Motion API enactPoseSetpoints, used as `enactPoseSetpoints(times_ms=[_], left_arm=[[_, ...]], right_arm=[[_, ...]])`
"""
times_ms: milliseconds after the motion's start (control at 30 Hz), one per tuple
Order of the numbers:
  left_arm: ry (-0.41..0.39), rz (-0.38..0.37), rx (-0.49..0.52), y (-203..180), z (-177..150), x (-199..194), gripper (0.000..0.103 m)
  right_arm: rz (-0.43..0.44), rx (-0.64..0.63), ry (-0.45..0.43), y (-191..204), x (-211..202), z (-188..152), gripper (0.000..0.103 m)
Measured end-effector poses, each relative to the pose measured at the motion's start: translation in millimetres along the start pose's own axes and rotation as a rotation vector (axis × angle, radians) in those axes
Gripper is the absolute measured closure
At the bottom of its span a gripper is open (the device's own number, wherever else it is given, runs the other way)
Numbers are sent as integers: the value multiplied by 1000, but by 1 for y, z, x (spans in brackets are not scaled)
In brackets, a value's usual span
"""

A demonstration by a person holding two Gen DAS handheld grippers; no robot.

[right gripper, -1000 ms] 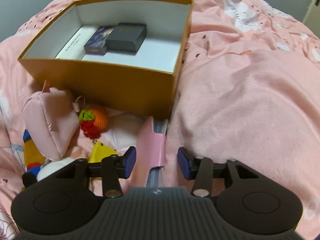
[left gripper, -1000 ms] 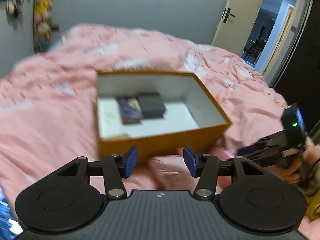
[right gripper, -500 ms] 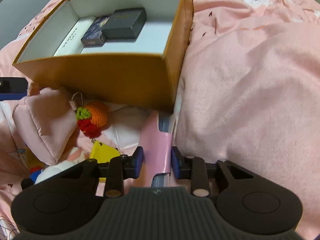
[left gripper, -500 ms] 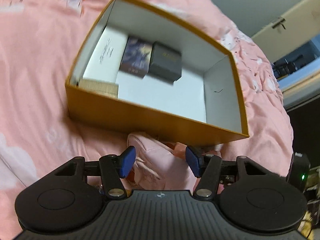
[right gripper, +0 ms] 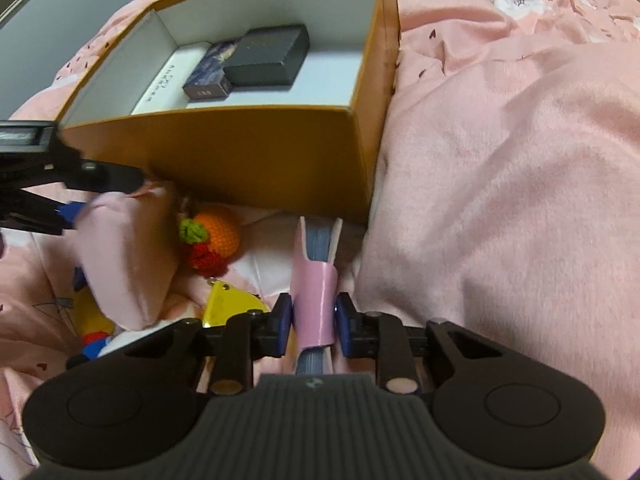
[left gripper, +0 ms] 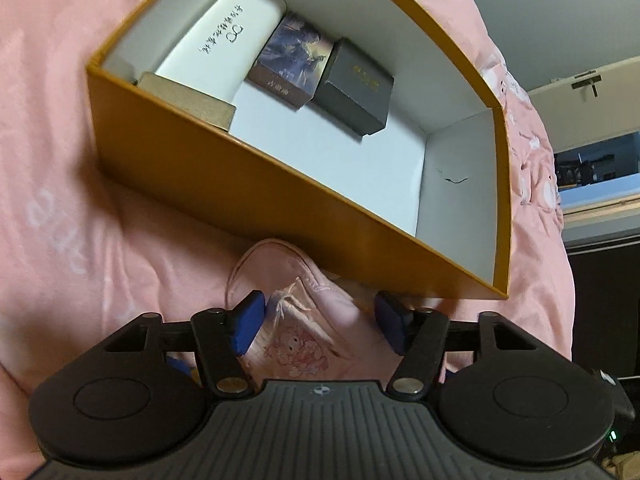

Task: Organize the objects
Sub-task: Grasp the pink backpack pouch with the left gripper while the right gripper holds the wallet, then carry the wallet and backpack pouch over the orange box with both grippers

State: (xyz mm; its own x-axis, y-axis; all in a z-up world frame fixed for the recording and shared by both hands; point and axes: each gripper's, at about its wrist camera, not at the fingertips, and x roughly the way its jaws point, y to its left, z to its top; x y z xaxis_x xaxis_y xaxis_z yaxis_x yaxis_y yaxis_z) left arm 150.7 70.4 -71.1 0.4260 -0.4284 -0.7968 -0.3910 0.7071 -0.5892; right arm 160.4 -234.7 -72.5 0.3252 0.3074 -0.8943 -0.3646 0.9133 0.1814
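A bed with a pink blanket (right gripper: 500, 168) carries an open orange box (left gripper: 256, 184) with white inside walls. In the box lie a white case (left gripper: 224, 36), a picture-covered box (left gripper: 292, 60) and a dark gray box (left gripper: 354, 86) side by side, with a tan box (left gripper: 192, 100) at the near corner. Just in front of the box wall sits a pink pouch (left gripper: 296, 320). The left gripper (left gripper: 318, 324) has its jaws wide apart on either side of the pouch; whether the pads touch it is hard to tell. The right gripper (right gripper: 312, 326) has its jaws closed on a pink-covered book (right gripper: 314, 280), which points toward the box. Near it lie a crocheted orange fruit (right gripper: 218, 234) and a yellow tag (right gripper: 228, 304).
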Motion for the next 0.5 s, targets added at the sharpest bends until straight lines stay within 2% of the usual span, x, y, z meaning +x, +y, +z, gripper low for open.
enactPoseSetpoints(times_ms=[100,167,333,500], left_arm=[[-8,4,12,-4,-2,4,47],[-16,14,26,-4,-4,2,60],[-70,-15,100,-8,-17,-24,66],[-165,-58,271,-33,-37,-71,67]], right_arm=[[-2,-5,-23,5,-9,0,78],[3,-4,-41,7,-17,0,79],[9,-8,-99,13,-45,-1,79],[37,0,-171,16,-80,5,79]])
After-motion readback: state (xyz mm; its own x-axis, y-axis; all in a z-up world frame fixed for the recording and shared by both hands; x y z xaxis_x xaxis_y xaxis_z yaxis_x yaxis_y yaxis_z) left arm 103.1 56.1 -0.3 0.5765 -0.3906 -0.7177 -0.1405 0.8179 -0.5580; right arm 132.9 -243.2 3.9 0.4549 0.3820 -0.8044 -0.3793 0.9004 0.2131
